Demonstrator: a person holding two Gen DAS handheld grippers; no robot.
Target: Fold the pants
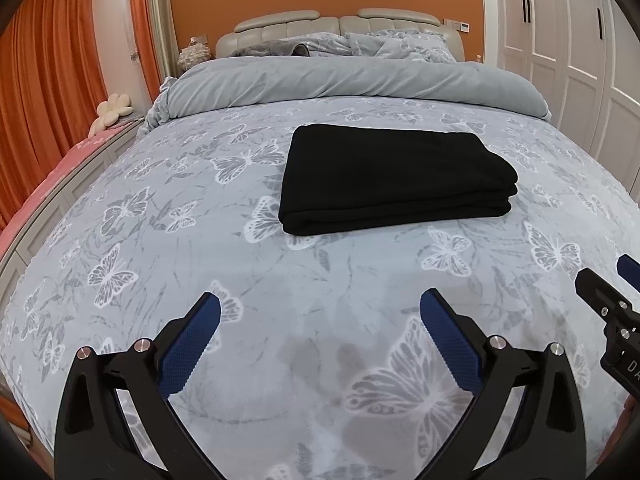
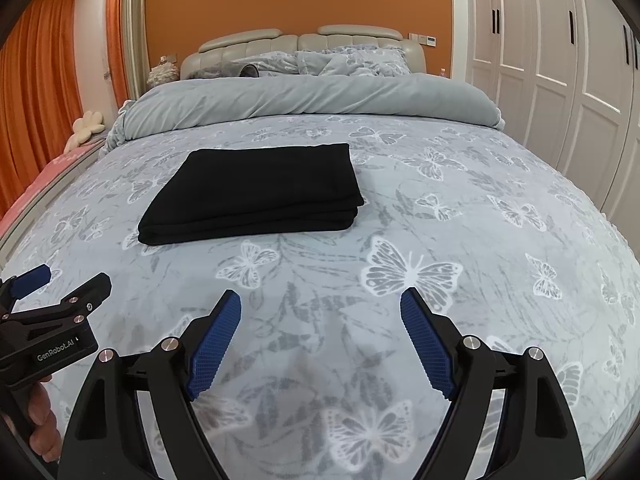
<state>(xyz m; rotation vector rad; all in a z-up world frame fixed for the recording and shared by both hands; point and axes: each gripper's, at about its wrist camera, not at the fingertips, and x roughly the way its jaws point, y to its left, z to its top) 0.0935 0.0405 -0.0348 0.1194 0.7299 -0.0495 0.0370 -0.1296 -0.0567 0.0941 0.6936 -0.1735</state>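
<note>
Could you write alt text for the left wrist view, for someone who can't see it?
Black pants, folded into a neat rectangle, lie on a bed with butterfly-print bedding. The left gripper hangs open and empty nearer the camera, apart from them.

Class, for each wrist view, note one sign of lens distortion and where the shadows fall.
Left wrist view: the bed bulges like a dome, corners black; soft shadow under the folded black pants. Right wrist view: wardrobe doors bow outward; faint shadow beneath the right gripper.
</note>
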